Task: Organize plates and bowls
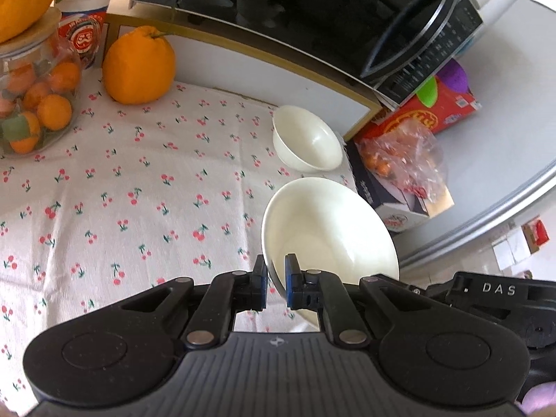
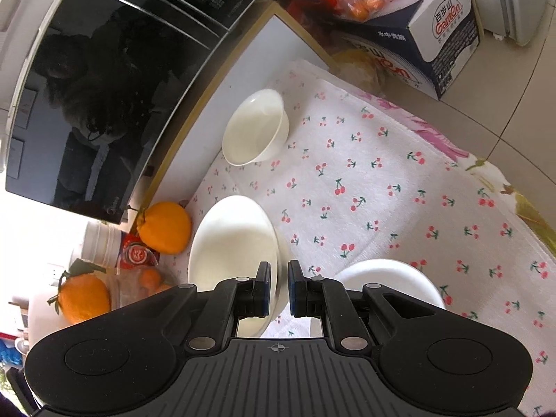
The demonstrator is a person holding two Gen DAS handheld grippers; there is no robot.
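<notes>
Pinching opposite rims of one white plate (image 1: 330, 232) above the cherry-print tabletop (image 1: 139, 191), the left gripper (image 1: 276, 286) and right gripper (image 2: 279, 288) share its weight, likely carrying it toward the bowl (image 1: 305, 139) by the microwave (image 1: 295, 10).

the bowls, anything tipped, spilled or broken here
Nothing spilled or broken. The small bowl stands upright on the cloth. Two dishes are tilted only because each gripper, left and right, pinches one by its rim.
</notes>
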